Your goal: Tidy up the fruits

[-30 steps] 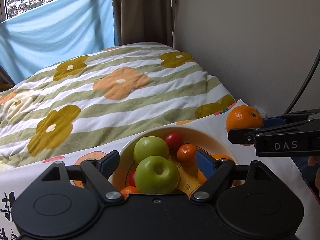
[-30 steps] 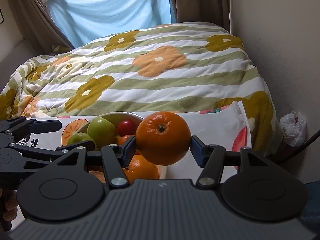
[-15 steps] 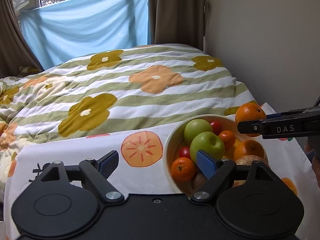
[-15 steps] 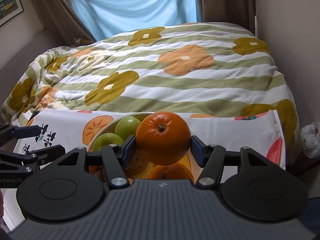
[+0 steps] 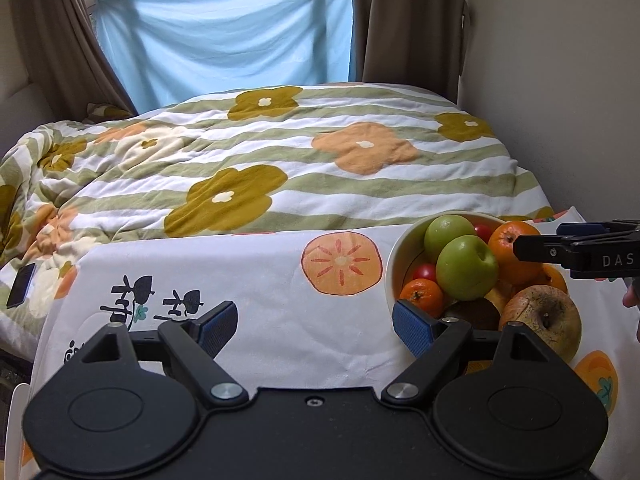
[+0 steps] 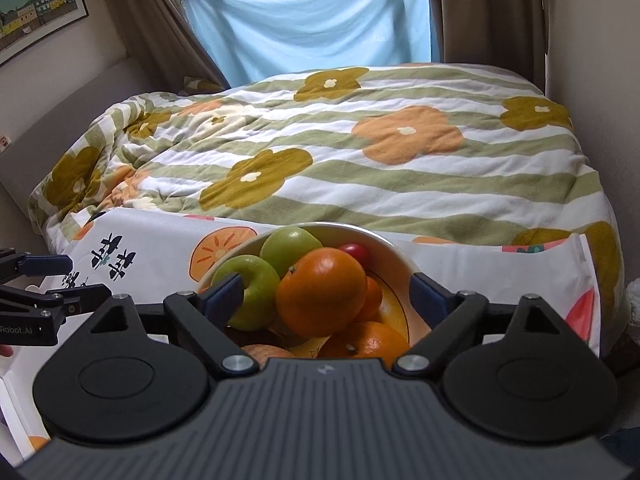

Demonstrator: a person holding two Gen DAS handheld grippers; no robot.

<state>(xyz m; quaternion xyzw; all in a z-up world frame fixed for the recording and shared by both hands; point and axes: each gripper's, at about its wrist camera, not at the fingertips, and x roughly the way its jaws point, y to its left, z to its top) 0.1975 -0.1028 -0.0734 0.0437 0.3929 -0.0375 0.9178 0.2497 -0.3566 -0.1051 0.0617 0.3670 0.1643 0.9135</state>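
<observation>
A cream bowl [image 5: 390,264] [image 6: 360,232] on the persimmon-print cloth [image 5: 248,280] holds two green apples [image 5: 466,266], small mandarins [image 5: 422,296], a cherry tomato [image 5: 425,270] and a browned apple [image 5: 540,316]. A large orange [image 6: 322,292] [image 5: 508,248] rests on top of the pile. My right gripper [image 6: 326,294] hovers over the bowl with its jaws opening; the orange sits between the pads with a gap on each side. My left gripper [image 5: 314,326] stands open and empty over the cloth, left of the bowl, its right pad near the rim.
Behind the cloth lies a bed with a flowered striped quilt [image 5: 304,160]. A dark phone [image 5: 22,284] lies on it at the far left. A wall [image 5: 560,80] runs close along the right. A plastic bag [image 6: 634,300] sits on the floor at right.
The right jaws have spread and let go of the orange, which now lies on the fruit in the bowl. My left gripper has slid left, away from over the bowl.
</observation>
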